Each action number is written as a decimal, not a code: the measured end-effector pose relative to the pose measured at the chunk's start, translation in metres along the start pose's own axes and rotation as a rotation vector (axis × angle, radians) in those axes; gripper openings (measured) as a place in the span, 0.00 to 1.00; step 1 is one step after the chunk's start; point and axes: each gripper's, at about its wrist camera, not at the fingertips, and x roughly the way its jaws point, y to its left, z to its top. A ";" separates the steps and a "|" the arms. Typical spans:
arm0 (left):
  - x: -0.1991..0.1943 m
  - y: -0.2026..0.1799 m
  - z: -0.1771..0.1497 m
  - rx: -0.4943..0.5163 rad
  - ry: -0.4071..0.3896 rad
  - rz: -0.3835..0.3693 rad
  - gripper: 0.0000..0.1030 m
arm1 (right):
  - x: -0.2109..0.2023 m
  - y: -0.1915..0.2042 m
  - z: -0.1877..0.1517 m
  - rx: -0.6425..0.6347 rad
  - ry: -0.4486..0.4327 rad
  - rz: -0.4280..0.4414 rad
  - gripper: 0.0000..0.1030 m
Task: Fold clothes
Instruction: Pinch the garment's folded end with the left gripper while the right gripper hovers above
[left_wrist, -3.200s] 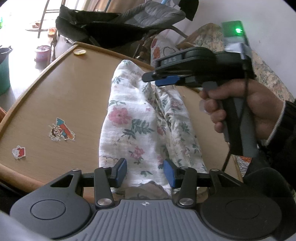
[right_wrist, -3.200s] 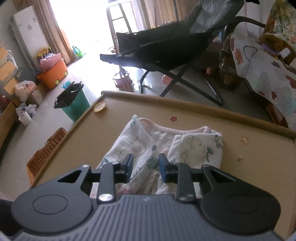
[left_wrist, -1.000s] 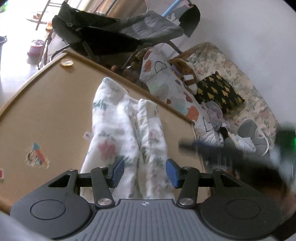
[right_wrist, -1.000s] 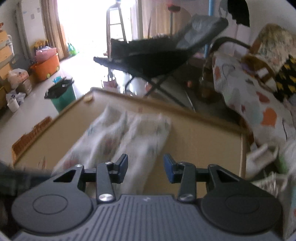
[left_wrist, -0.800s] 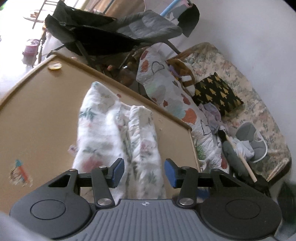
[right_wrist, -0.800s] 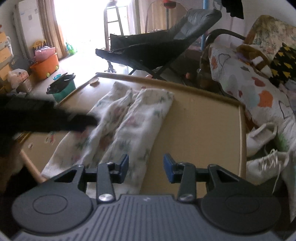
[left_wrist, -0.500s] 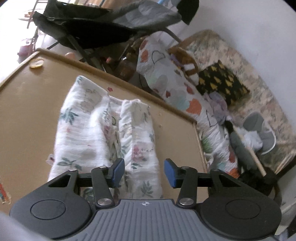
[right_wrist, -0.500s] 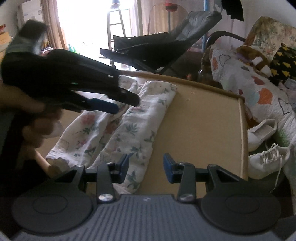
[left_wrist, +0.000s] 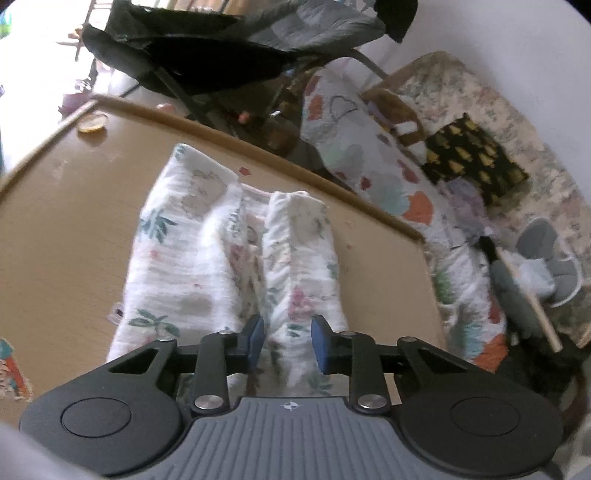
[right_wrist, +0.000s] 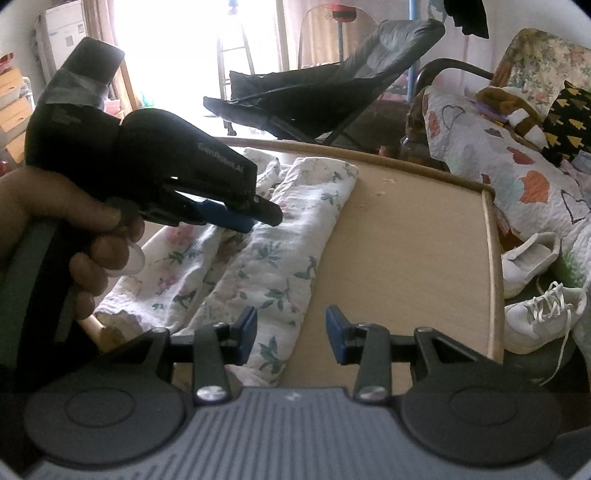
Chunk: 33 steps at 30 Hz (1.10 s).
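1. Lying on the wooden tabletop (left_wrist: 66, 229), the floral garment (left_wrist: 207, 258) is already narrowed into a long strip, with both side parts turned in toward the middle; its near end reaches the near edge of the tabletop.

2. Left hand-held gripper (left_wrist: 287, 343) hovers over the near end with its jaws apart at a middle width, holding nothing; the right fold of cloth lies between and below the pads.

3. Right hand-held gripper (right_wrist: 291, 334) stands wide and empty, beside the right edge of the garment, partly over bare wood.

4. Risk, as I judge it: if only the top layer is pinched, the turned-in sides may open again when the end is lifted; the soft, crinkled cloth probably slips easily.

5. Another risk: the two tools are near each other and could collide over the cloth.
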 end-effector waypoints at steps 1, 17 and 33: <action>0.002 0.000 0.000 0.003 0.014 -0.013 0.28 | 0.000 0.000 0.000 0.000 0.002 0.000 0.40; -0.010 -0.005 0.003 0.083 0.004 0.022 0.08 | -0.004 0.006 -0.001 -0.024 -0.011 0.016 0.40; -0.002 0.010 0.011 0.195 0.031 0.061 0.08 | 0.003 0.034 -0.008 -0.169 0.037 0.113 0.40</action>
